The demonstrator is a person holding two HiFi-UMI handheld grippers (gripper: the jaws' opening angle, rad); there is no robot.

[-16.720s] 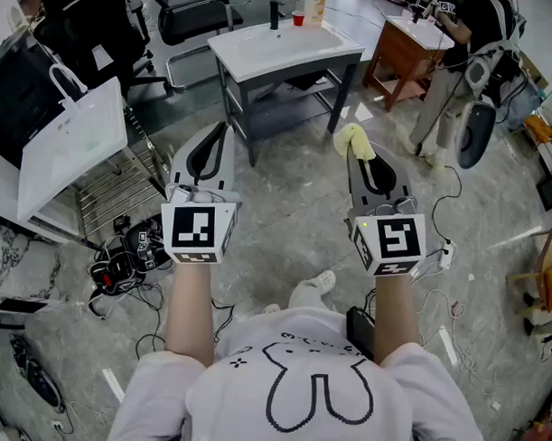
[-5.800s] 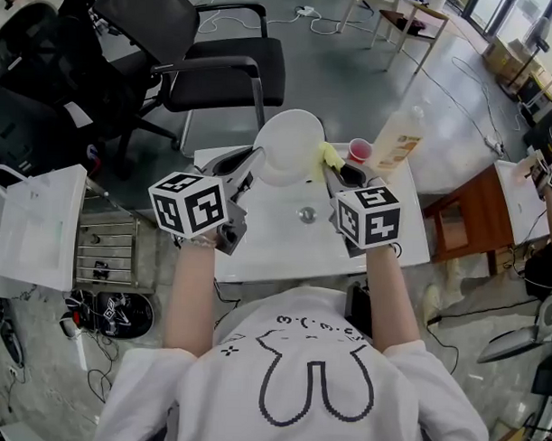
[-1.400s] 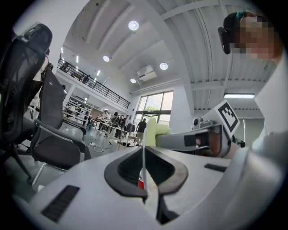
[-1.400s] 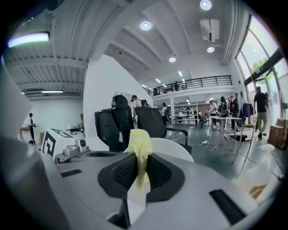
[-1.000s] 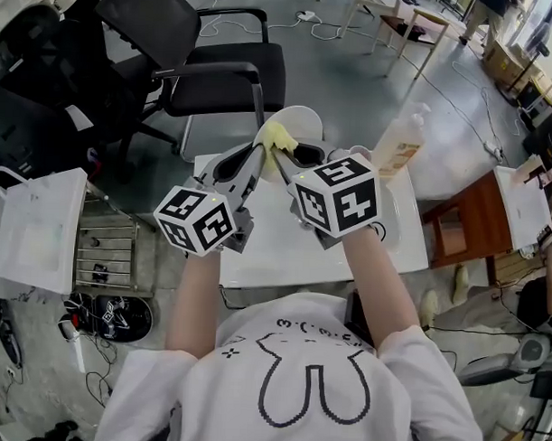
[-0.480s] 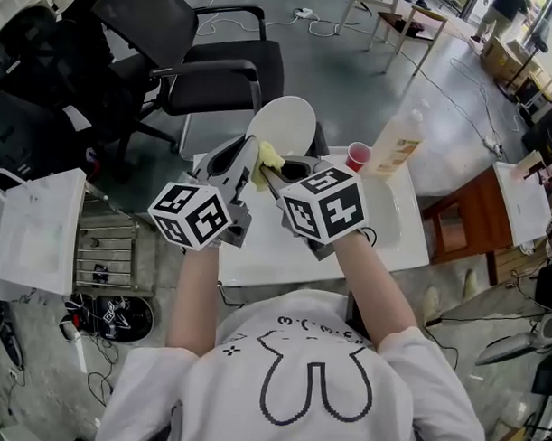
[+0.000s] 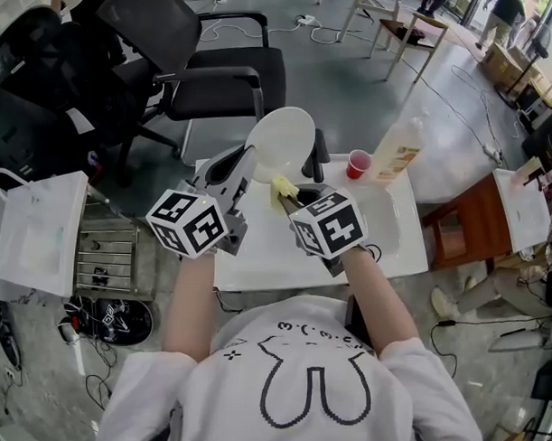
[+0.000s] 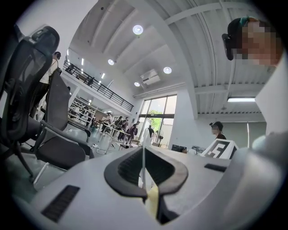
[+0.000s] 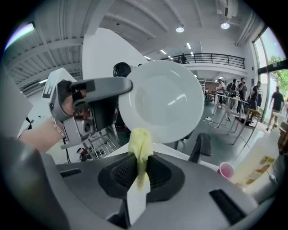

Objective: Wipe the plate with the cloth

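Observation:
My left gripper [image 7: 248,162] holds a white plate [image 7: 281,143] upright by its left rim, above the back of the white table [image 7: 257,255]. In the left gripper view the plate [image 8: 143,155] shows edge-on as a thin line between the shut jaws of the left gripper [image 8: 144,179]. My right gripper [image 7: 289,197] is shut on a yellow cloth [image 7: 283,186], just under the plate's lower rim. In the right gripper view the cloth [image 9: 140,150] sticks up out of the right gripper [image 9: 139,174] and its top meets the lower edge of the plate [image 9: 164,101].
A red cup [image 7: 357,163] and a pale bottle [image 7: 400,150] stand at the table's back right, beside a sink basin [image 7: 389,224]. A black office chair [image 7: 218,73] is behind the table. A white bag [image 7: 36,225] and a wire rack stand at the left.
My right gripper has come down with the cloth, from the plate's upper part to just under its lower rim. The plate and the left gripper have stayed in place.

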